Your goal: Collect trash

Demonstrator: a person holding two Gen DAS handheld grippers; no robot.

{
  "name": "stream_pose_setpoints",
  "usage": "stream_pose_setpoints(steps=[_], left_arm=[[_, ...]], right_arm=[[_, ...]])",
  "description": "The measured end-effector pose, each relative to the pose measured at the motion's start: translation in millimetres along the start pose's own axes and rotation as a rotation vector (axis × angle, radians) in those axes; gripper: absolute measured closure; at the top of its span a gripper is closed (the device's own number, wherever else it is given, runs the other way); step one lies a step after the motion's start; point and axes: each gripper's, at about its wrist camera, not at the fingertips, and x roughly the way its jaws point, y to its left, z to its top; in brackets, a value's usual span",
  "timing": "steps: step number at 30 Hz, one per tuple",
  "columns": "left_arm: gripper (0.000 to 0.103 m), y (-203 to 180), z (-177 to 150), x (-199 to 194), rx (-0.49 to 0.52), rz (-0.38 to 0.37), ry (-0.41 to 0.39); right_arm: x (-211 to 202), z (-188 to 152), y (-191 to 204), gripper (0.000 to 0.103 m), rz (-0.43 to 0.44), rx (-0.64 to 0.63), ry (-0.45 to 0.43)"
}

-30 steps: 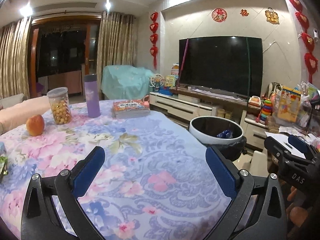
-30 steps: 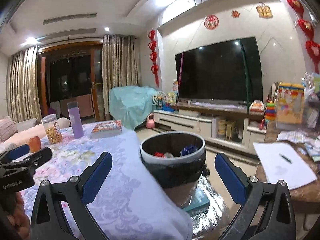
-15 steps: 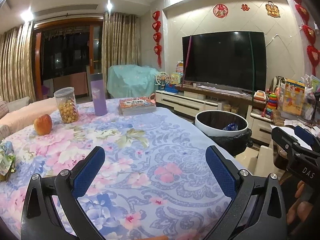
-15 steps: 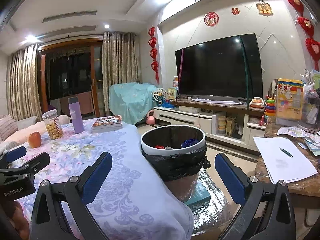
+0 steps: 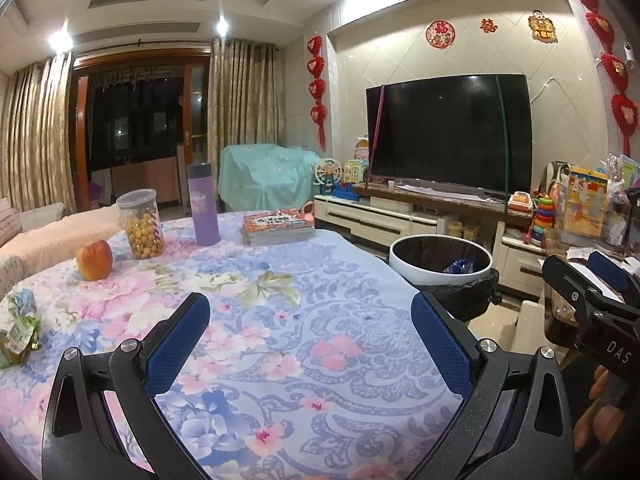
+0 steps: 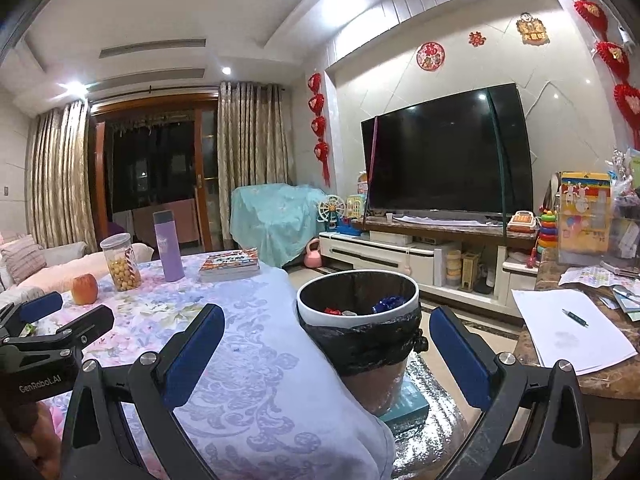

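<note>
A living room at night, seen from two hand-held tongs above a worktop point(image 5: 320, 320) covered in a floral cloth. The left tongs point(image 5: 310, 344) are spread wide and hold nothing; they hang over the near middle of the cloth. The right tongs point(image 6: 326, 350) are also spread wide and empty, poised at the right edge of the worktop with the bin showing between their arms.

The bin point(image 6: 358, 308), white-rimmed with a black liner, stands just beside the right edge of the worktop. Some wrappers, blue and red, already lie inside it. One crumpled wrapper point(image 5: 18, 328) remains at the far left edge of the worktop, near the left tongs but not touching them; this looks like the trash left to collect.

Further back stand an apple point(image 5: 95, 259), a clear jar of yellow sweets point(image 5: 141, 224), a purple flask point(image 5: 203, 204) and a stack of books point(image 5: 277, 227). These look like things to keep.

Risks, as a judgement: the wrapper is light and crinkled, so a shallow pinch could let it slip or catch the cloth and drag it, toppling the tall flask or jar. Carried across the worktop, it could drop short of the bin, or the tongs could knock the rim.
</note>
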Motion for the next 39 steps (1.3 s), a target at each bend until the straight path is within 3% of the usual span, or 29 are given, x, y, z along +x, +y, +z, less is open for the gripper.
stream_pose_setpoints(steps=[39], left_arm=[[0.0,-0.2,1.6,-7.5,-0.006,-0.013,-0.01]], right_arm=[[-5.4,1.9,-1.3,0.0,0.028,0.024,0.003]])
